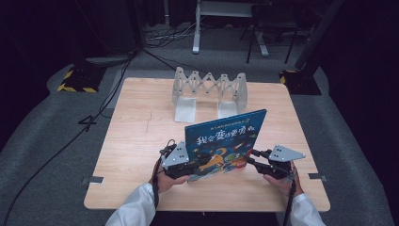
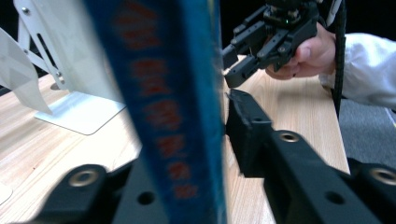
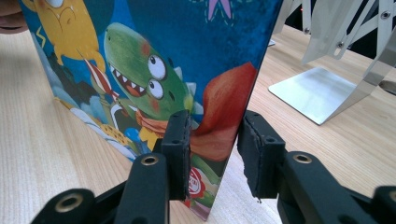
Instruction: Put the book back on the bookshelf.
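This is a lab or recording studio, not a home. 1 small wooden table stands alone on grey carpet, ringed by black curtains that shut out the rest of the room. Cables run loose across the floor, and 2 dark stand bases, 1 edged with yellow-black hazard tape, sit at the table's far corners. Tape marks sit on the carpet beside the table edges. A white metal frame and chair legs stand behind. The person wears white sleeves like a lab coat.
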